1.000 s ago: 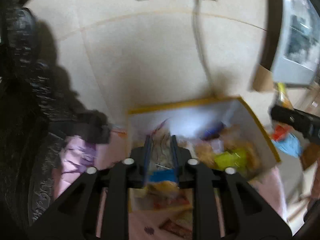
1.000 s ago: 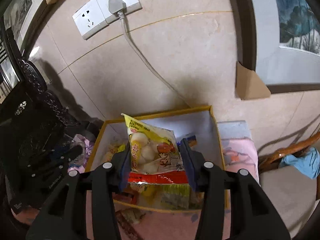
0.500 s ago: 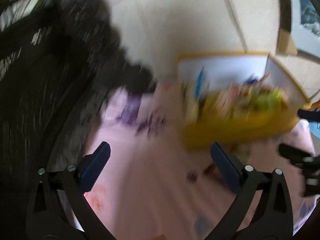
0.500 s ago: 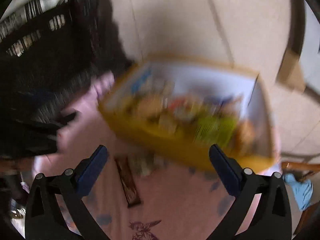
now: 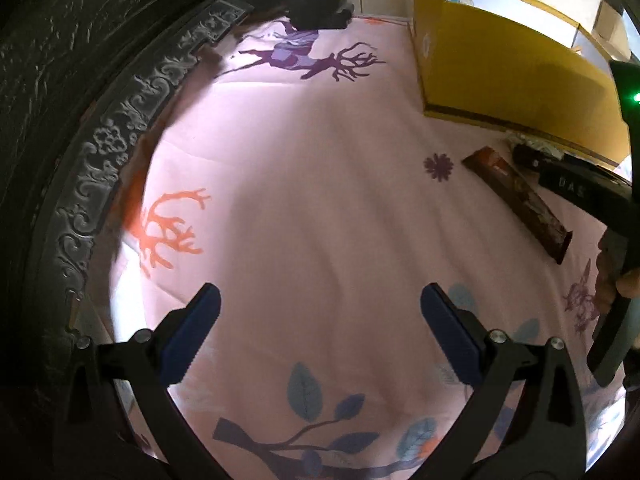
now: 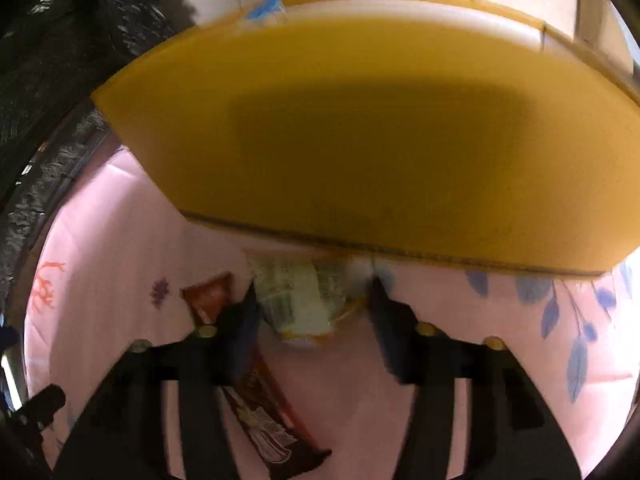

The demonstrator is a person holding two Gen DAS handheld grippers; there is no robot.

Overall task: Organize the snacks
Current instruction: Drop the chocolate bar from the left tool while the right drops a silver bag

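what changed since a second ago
Both grippers let go of the packets held over the yellow box and dropped toward the pink cloth. The left gripper is wide open over bare cloth. The right gripper's jaws have just been closing around a pale snack packet. The brown bar stays put.

Right gripper (image 6: 312, 292) jaws closing round pale snack packet (image 6: 300, 300) — yellow box (image 6: 360, 128) behind.
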